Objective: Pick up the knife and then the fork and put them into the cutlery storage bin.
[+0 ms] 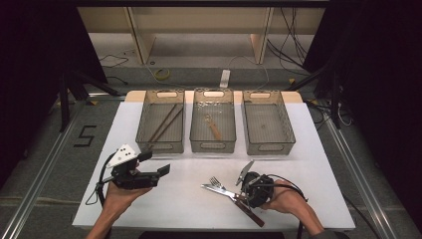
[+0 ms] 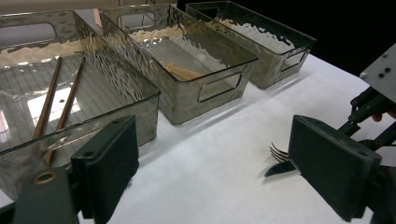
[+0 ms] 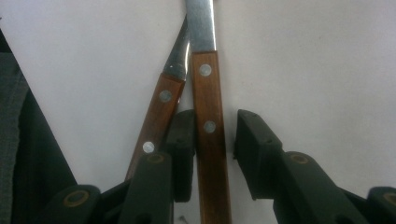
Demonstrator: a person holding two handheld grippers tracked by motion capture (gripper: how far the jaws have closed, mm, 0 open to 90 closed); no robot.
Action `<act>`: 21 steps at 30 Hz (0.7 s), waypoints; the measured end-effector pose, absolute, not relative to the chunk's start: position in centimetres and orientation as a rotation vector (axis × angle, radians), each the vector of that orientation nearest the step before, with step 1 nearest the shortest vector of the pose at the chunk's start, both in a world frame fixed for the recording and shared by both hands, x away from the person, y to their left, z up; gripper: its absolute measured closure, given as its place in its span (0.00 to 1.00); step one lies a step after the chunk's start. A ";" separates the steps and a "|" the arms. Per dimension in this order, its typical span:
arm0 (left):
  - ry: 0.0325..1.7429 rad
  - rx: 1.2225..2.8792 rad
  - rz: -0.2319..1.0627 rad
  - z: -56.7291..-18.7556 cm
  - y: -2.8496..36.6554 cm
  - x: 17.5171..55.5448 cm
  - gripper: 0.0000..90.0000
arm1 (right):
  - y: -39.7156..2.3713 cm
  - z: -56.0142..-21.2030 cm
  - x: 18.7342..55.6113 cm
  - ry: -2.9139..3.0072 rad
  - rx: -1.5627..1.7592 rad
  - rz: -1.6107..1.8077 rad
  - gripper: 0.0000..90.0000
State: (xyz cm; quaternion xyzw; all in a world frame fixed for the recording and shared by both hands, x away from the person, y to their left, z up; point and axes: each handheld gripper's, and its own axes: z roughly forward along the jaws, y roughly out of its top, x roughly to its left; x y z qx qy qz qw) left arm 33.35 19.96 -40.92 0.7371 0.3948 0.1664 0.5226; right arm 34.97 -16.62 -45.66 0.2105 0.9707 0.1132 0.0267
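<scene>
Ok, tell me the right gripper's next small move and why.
Probably finish closing the right gripper on the knife handle. One pad already touches that handle, but the other stands off with a gap. The second wooden handle lies outside the jaws, so closing should take the knife alone.

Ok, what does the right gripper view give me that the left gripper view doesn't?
Right gripper view: the riveted knife handle lying between the open right claw, with the fork handle beside it. Left gripper view: three clear bins, chopsticks in the nearest, a wooden piece in the middle one. Both: the white table and that cutlery, seen from opposite ends.
</scene>
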 end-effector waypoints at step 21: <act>0.928 1.763 0.369 -41.0 19.5 33.2 0.17 | -16.0 -45.6 35.0 3.018 0.608 0.300 0.85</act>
